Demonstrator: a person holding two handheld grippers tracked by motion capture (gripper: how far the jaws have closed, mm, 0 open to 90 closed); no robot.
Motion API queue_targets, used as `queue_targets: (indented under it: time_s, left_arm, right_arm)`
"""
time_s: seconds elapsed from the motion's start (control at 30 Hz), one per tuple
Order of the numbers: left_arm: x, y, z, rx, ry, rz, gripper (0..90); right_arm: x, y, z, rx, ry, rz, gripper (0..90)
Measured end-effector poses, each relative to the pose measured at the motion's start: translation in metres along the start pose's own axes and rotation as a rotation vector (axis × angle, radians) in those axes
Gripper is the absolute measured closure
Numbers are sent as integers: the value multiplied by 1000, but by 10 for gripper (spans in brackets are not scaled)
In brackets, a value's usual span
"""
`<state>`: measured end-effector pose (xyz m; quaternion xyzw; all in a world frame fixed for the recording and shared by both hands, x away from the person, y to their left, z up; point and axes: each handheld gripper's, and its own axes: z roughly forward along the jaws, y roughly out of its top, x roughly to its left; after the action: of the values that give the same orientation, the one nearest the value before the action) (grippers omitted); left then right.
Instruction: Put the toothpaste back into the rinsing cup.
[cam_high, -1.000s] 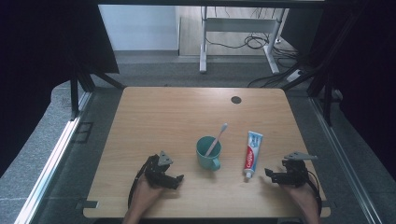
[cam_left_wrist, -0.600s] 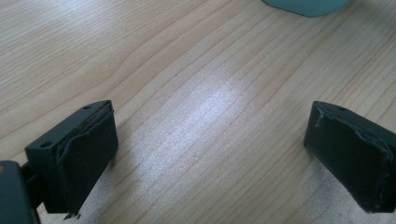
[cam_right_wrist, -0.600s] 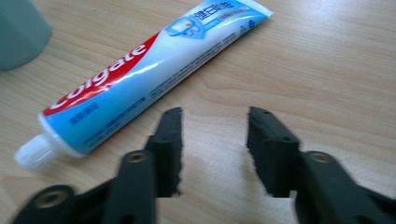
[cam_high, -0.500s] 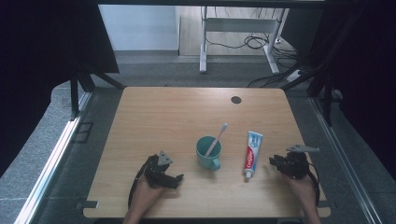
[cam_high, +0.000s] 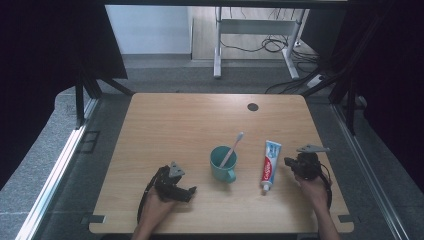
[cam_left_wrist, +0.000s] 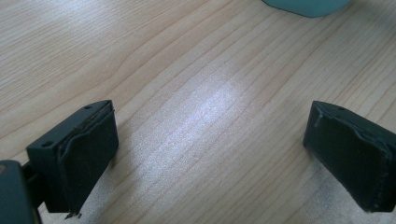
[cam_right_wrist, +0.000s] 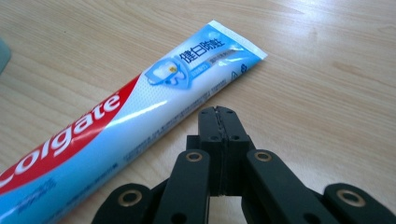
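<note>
A teal mug (cam_high: 223, 164) stands near the table's front middle with a white toothbrush (cam_high: 232, 148) leaning in it. Just right of it a blue, white and red toothpaste tube (cam_high: 270, 162) (cam_right_wrist: 116, 130) lies flat, cap toward the front edge. My right gripper (cam_high: 289, 162) (cam_right_wrist: 218, 113) is shut with nothing in it, its tips just right of the tube and close to its side. My left gripper (cam_high: 191, 192) (cam_left_wrist: 210, 154) rests open on the wood left of the mug, whose teal base (cam_left_wrist: 306, 5) shows at the top of the left gripper view.
The wooden table (cam_high: 190, 125) has a dark round cable hole (cam_high: 253, 107) at the back right. A white desk frame (cam_high: 250, 30) and cables lie on the floor beyond. Dark posts flank both sides.
My right gripper has moved forward and left, from near the front right edge up beside the toothpaste tube. The left gripper has stayed where it was.
</note>
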<state>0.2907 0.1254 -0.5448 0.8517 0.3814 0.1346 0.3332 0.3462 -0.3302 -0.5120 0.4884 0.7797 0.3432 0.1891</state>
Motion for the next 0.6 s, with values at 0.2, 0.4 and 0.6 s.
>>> queue_targets:
  time_s: [0.2, 0.4, 0.6]
  left_arm:
    - [0, 0, 0, -1, 0, -1, 30]
    - [0, 0, 0, -1, 0, 0, 30]
    - [0, 0, 0, -1, 0, -1, 30]
  right_arm:
    - [1, 10, 8, 7, -14, -13, 892]
    - [0, 17, 15, 22, -19, -14, 891]
    - [2, 18, 26, 56, -27, -18, 890]
